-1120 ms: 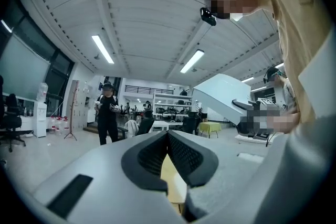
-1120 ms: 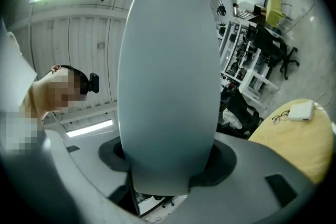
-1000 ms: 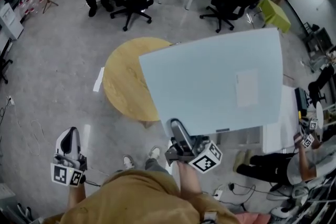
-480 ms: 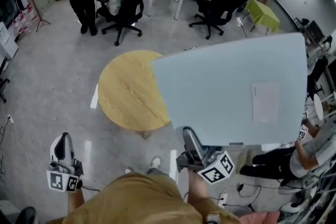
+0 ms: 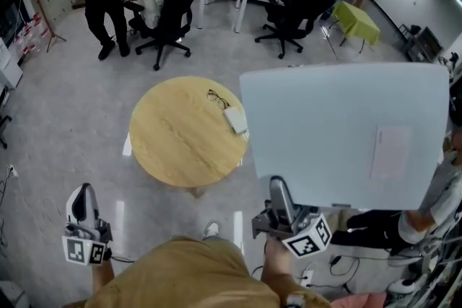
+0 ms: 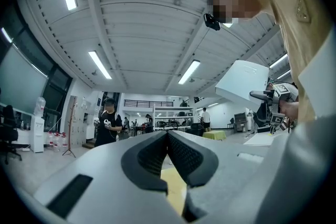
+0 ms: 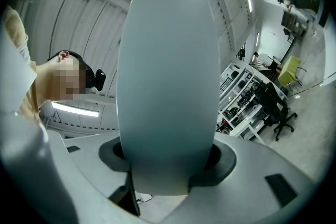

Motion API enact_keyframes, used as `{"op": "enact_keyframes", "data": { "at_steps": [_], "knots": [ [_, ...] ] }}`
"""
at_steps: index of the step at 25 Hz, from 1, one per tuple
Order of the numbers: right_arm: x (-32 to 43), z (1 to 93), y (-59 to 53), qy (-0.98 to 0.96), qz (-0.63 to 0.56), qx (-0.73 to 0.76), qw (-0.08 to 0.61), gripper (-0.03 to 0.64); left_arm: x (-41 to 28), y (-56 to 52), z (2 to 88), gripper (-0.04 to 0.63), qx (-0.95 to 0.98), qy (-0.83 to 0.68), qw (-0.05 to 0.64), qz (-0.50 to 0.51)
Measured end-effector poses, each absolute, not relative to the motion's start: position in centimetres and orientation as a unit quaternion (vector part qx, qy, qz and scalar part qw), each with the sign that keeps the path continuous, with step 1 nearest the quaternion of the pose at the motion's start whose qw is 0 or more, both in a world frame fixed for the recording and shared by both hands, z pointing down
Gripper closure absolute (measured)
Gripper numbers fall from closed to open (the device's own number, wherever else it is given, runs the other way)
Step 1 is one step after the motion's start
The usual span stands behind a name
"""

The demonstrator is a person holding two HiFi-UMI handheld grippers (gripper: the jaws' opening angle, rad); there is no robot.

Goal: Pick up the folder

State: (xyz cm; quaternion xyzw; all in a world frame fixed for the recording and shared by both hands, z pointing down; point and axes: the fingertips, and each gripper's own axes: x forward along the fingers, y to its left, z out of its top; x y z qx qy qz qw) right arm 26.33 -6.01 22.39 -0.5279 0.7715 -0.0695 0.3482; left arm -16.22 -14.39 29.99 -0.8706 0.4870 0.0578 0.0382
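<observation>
Right gripper (image 5: 279, 188) fingers clamped on folder (image 5: 339, 130) edge; raise it level, grip firm. Left gripper (image 5: 81, 195) fingers closed, empty.

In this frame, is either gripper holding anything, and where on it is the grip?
The right gripper is clamped on the pale blue folder at its near edge; the left gripper is shut and empty.

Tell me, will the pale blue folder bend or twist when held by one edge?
Probably stiff: the folder looks flat with straight edges, though only the right gripper clamps its near edge. Likely light, since one gripper carries it. It may twist, as the grip sits near one corner.
</observation>
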Motion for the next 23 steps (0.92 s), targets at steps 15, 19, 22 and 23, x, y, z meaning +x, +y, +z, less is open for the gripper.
{"op": "enact_keyframes", "data": {
  "at_steps": [15, 19, 22, 23],
  "knots": [
    [29.9, 22.0, -8.8, 0.781, -0.040, -0.519, 0.344, 0.353, -13.2, -15.6, 29.6, 0.592, -0.859, 0.505, 0.059, 0.057],
    [30.0, 22.4, -9.0, 0.788, -0.042, -0.514, 0.335, 0.353, -13.0, -15.1, 30.0, 0.593, -0.855, 0.512, 0.059, 0.057],
    [29.9, 22.8, -9.2, 0.792, -0.045, -0.506, 0.339, 0.353, -12.8, -14.7, 30.9, 0.592, -0.852, 0.518, 0.057, 0.055],
    [29.9, 23.0, -9.2, 0.794, -0.046, -0.502, 0.340, 0.353, -12.7, -14.5, 31.2, 0.592, -0.851, 0.520, 0.056, 0.054]
  ]
}}
